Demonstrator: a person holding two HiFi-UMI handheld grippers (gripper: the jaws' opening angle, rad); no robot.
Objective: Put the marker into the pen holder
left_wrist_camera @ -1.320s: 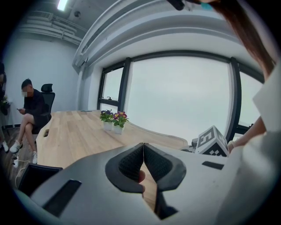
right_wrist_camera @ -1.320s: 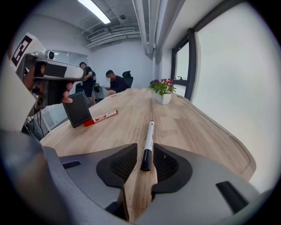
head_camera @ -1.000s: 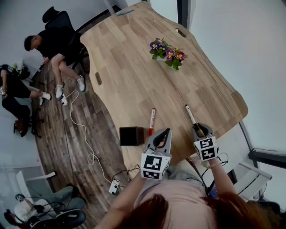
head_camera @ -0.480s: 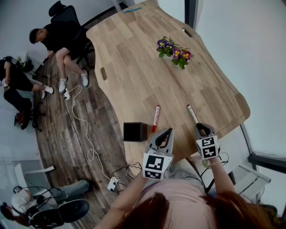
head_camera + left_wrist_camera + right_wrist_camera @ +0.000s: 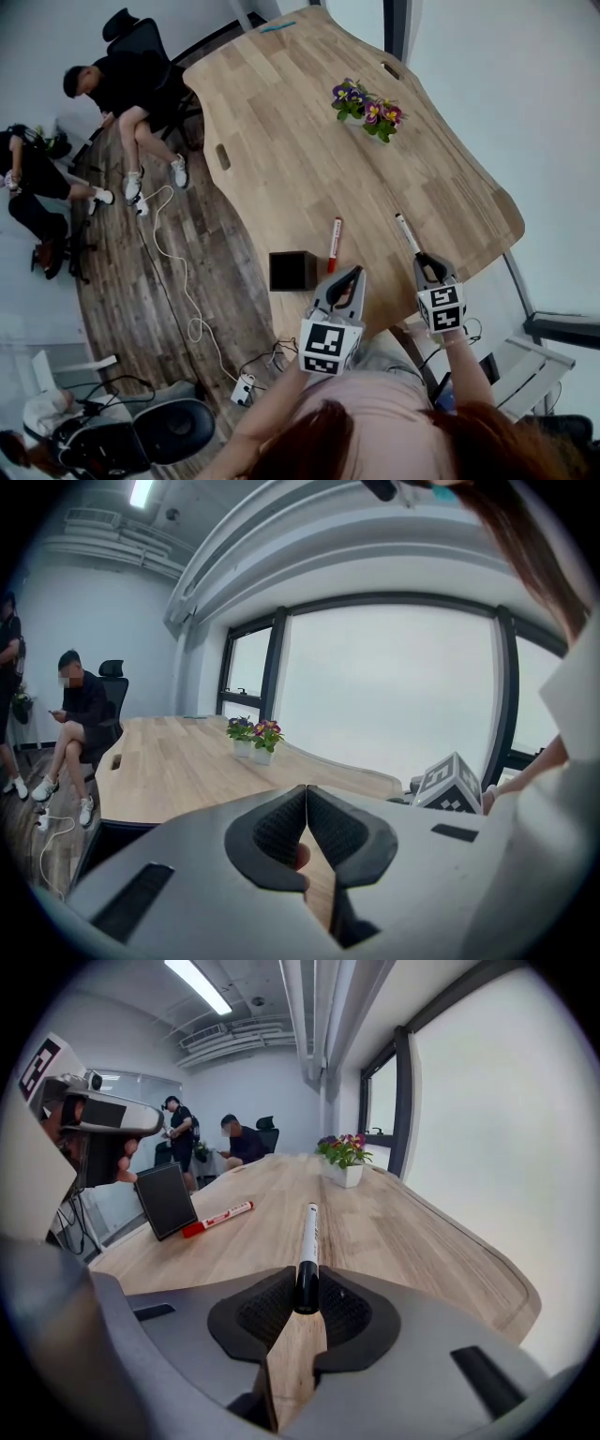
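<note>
Little has moved since a second ago. My right gripper (image 5: 427, 267) has crept slightly forward with the marker, and the rest of the shift looks like the head camera drifting.

The right jaws are clamped on the black end of the white-bodied marker (image 5: 307, 1241), which sticks straight out ahead of them. From here I can't tell whether its far tip rests on the surface (image 5: 281, 141) or hangs just above it. The left gripper (image 5: 352, 274) has its jaws pressed together on nothing.

The black square pen holder (image 5: 292, 270) stands ahead and to the left of the right jaws, just ahead of the left jaws, with its open top facing up. I judge the carry has yet to begin. I would lift first, swing left, tip the marker nose-down over the opening, and only then part the jaws. The grip is at the very end, so the long body may wobble, and slow wrist turns are the safer choice.

The red marker (image 5: 334, 244) lies between the right jaws and the holder, just beside it, so I'd pass above it. The left gripper also crowds that path. The potted flowers (image 5: 367, 110) sit far ahead of both jaws, well clear.
</note>
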